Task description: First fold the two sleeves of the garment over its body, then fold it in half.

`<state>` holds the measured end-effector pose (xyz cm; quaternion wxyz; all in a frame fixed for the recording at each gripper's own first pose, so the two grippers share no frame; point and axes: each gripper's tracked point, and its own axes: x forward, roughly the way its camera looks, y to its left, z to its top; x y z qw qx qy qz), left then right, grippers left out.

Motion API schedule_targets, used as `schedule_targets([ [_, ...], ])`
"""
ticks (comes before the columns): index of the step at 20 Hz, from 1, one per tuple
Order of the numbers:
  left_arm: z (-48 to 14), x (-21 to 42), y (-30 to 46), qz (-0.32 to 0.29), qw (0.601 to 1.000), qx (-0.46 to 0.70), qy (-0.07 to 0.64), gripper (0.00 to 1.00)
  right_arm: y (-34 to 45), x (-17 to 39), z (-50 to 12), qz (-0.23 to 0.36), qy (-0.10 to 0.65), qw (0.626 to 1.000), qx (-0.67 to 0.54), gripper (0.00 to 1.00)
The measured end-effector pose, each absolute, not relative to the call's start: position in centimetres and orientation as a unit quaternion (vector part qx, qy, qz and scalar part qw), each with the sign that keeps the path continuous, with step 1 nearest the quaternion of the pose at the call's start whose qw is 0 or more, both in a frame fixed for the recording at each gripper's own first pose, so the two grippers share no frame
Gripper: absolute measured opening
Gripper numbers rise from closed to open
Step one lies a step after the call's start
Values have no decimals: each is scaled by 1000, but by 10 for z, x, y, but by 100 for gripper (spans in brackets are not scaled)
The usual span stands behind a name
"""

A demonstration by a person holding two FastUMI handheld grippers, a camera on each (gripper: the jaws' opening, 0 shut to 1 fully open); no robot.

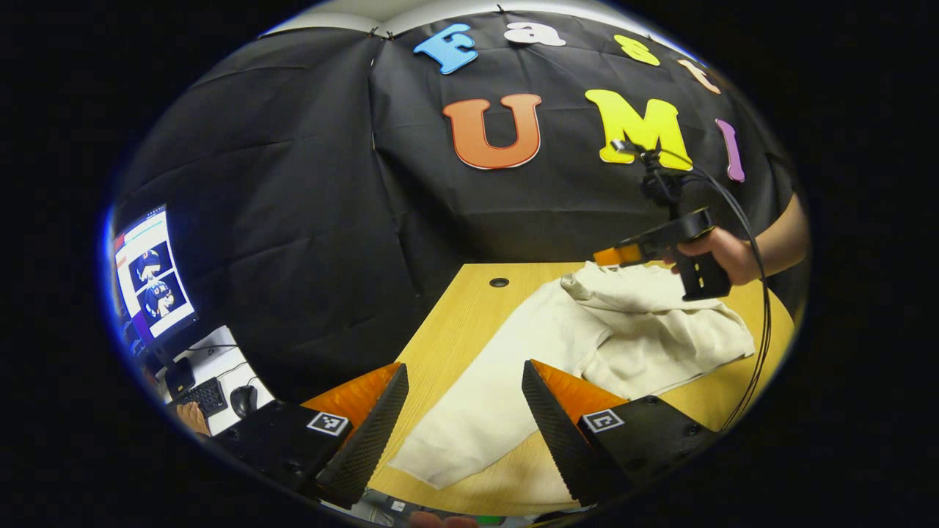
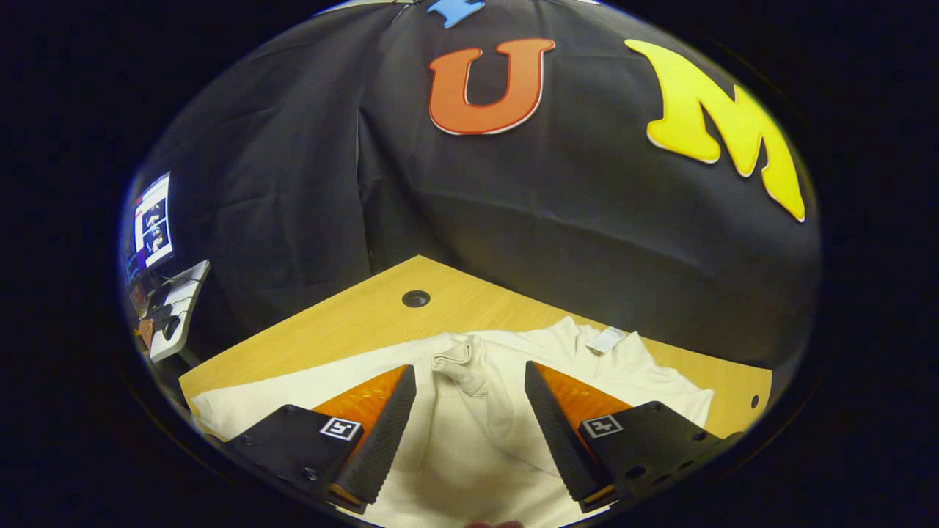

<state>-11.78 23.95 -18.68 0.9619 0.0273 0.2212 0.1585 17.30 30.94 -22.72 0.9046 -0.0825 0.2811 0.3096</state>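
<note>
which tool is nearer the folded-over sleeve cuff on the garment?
Right. The right tool hangs open just above the sleeve cuff lying on the garment. The left tool is open over the other, outstretched sleeve, farther off.

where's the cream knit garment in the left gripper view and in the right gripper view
Left gripper view: the cream knit garment runs from bottom centre up to the right, on the wooden table.
Right gripper view: it lies bottom centre, between the fingers.
Shared landmark: the round cable hole in the table.

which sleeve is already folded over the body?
The sleeve lying bunched on the garment's body between the right gripper fingers. The other sleeve stretches flat across the table.
</note>
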Motion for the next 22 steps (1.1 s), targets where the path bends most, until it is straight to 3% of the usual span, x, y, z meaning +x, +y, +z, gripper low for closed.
schedule_targets([
  [12,-243,-164,266,139,955,41,258,99,220,58,-134,288,242,926,-34,95],
  [22,-331,-183,283,106,935,13,338,100,186,-5,-142,311,276,904,-99,95],
])
